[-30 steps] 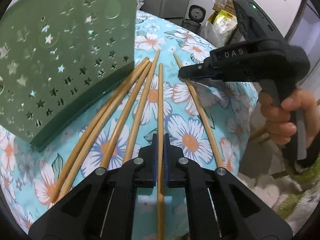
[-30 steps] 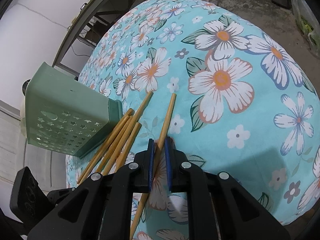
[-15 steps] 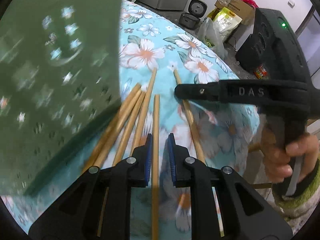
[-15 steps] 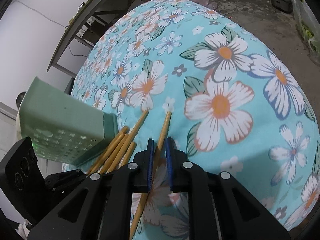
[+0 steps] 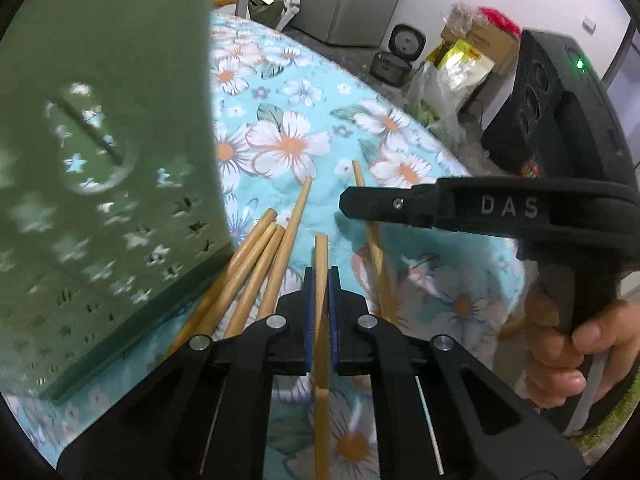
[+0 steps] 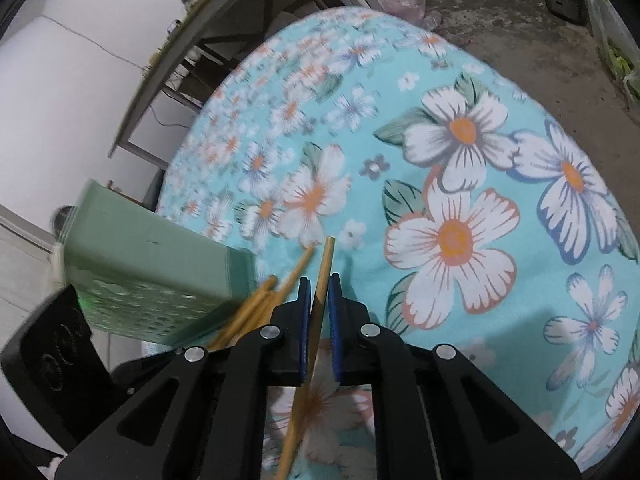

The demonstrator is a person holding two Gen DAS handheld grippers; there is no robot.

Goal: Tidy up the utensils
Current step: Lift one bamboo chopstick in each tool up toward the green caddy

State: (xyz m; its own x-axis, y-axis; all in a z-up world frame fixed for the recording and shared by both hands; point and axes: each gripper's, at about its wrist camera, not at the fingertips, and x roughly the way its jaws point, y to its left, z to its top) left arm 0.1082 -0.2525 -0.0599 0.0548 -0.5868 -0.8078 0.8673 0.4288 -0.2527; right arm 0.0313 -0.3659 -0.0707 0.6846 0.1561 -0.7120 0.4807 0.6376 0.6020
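Several wooden chopsticks lie on the floral tablecloth (image 5: 304,120) beside a green perforated utensil holder (image 5: 100,160). My left gripper (image 5: 320,276) is shut on one chopstick (image 5: 321,252), lifted above the cloth. My right gripper (image 6: 319,284) is shut on another chopstick (image 6: 325,260); it also shows in the left wrist view (image 5: 374,240) under the right gripper's black finger (image 5: 400,208). The other chopsticks (image 5: 256,264) rest with their ends against the holder's base. The holder also shows in the right wrist view (image 6: 152,264).
The round table's edge (image 6: 560,92) drops to a concrete floor. Bags and boxes (image 5: 464,64) and a small black appliance (image 5: 400,52) stand on the floor beyond. A wooden shelf frame (image 6: 208,40) stands by the white wall.
Both grippers have risen with their chopsticks and pulled back. The left gripper, slightly open half a second ago, has closed on its chopstick. The green holder looms closer in the left view.
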